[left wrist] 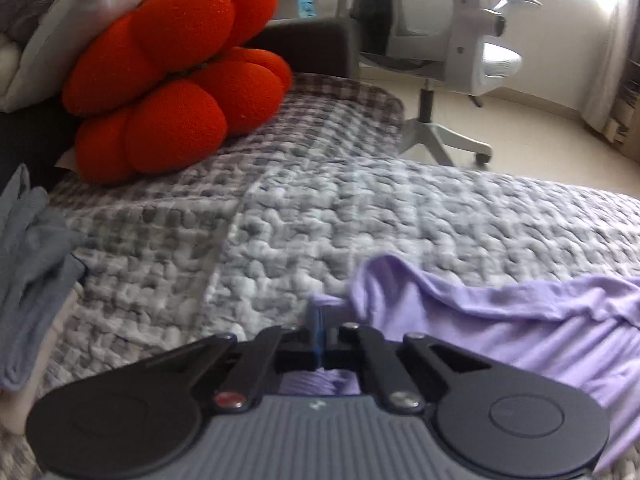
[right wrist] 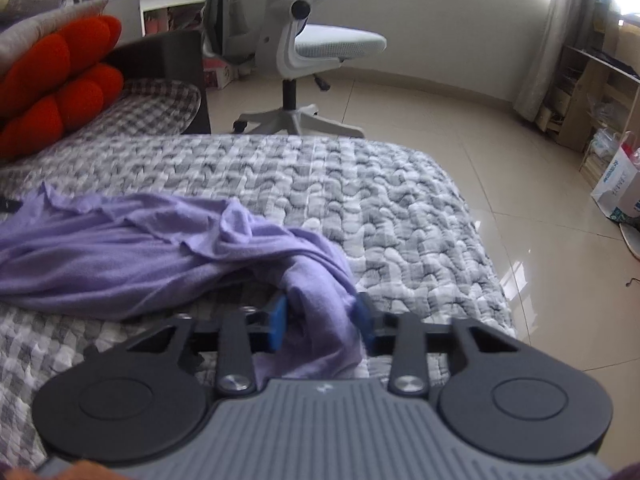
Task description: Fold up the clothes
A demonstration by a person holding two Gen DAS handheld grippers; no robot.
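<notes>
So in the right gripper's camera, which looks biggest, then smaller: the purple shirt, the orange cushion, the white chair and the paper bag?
1. Purple shirt, though it lies nearest the camera, which enlarges it.
2. White chair.
3. Orange cushion, partly cut off at the edge, so its rank against the chair is unsure.
4. Paper bag.

Lavender garment (right wrist: 120,248), thin soft knit, crumpled and unfolded, lying stretched sideways across a grey-and-white quilted bedspread (right wrist: 360,200) near its front edge. Bunched into ridges and loose folds along its length, one end twisted into a rope-like wad and pinched between blue pads (right wrist: 278,322), the other end raised in a curled, wavy edge (left wrist: 384,276) just off the quilt. No neat fold anywhere yet.
</notes>
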